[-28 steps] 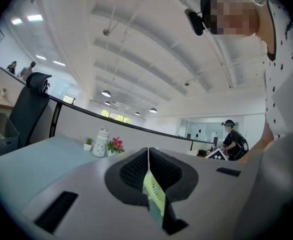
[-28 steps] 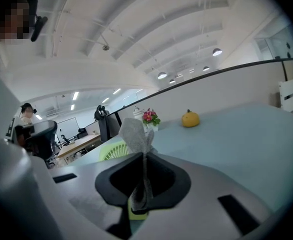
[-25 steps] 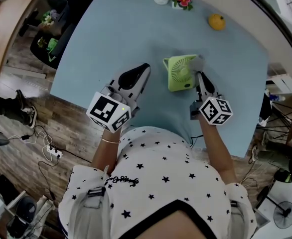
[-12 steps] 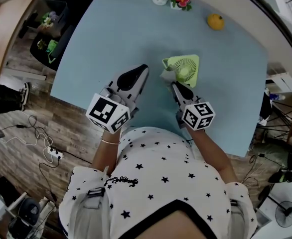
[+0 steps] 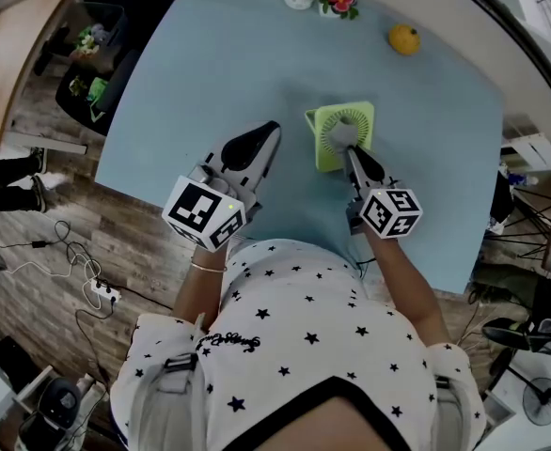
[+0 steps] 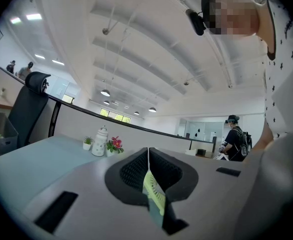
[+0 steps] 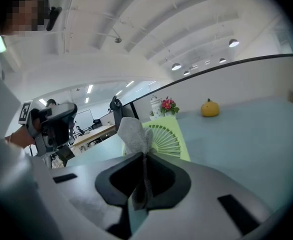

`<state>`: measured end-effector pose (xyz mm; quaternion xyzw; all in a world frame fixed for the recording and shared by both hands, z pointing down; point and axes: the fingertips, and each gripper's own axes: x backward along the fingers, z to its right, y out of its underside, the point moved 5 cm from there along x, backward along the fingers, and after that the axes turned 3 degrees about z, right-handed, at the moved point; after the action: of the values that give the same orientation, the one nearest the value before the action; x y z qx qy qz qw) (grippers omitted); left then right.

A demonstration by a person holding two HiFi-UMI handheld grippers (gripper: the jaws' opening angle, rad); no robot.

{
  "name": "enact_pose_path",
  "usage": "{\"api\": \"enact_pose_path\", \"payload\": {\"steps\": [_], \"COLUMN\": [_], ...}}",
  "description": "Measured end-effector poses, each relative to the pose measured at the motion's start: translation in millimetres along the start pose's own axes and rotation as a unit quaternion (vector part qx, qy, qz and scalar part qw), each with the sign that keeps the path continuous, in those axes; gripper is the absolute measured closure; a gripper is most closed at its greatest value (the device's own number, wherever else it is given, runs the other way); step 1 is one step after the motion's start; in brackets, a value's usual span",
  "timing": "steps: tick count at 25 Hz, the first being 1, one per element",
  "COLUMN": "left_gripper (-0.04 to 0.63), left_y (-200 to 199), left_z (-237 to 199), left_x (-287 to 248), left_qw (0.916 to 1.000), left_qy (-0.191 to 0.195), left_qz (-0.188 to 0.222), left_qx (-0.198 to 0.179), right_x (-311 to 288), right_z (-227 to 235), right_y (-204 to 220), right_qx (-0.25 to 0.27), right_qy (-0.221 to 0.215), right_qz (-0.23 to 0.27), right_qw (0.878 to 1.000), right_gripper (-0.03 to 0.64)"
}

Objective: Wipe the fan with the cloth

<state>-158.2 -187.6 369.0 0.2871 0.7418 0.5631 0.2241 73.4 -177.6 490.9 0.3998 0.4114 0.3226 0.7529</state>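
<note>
The fan (image 5: 360, 120) is sitting on the counter (image 5: 219, 73), the cloth (image 5: 339, 135) resting on it; right tool (image 5: 348, 150) at 6 o'clock, left tool (image 5: 271, 132) at 9.

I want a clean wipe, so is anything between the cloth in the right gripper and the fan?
Nothing visible. The right gripper pinches the grey cloth, which lies over the grille of the green fan; the orange fruit sits far back.
</note>
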Motion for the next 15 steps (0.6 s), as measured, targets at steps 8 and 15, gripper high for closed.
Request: {"api": "enact_pose_path", "payload": {"steps": [8, 15], "left_gripper": [0.563, 0.563], "left_y": [-0.8, -1.6], "left_z": [-0.2, 0.8], "left_x": [-0.4, -0.3], "left_qw": [1.0, 1.0], "left_qy": [0.0, 0.001], "left_qz": [-0.003, -0.003], "left_qx": [-0.002, -0.001], "right_x": [21.9, 24.5], "right_z": [51.2, 58.2], "right_y": [-3.8, -0.2], "right_qx": [-0.03, -0.034], "right_qy": [0.079, 0.092], "right_qz": [0.016, 0.01], "right_qw": [0.996, 0.995], "right_gripper": [0.592, 0.592]}}
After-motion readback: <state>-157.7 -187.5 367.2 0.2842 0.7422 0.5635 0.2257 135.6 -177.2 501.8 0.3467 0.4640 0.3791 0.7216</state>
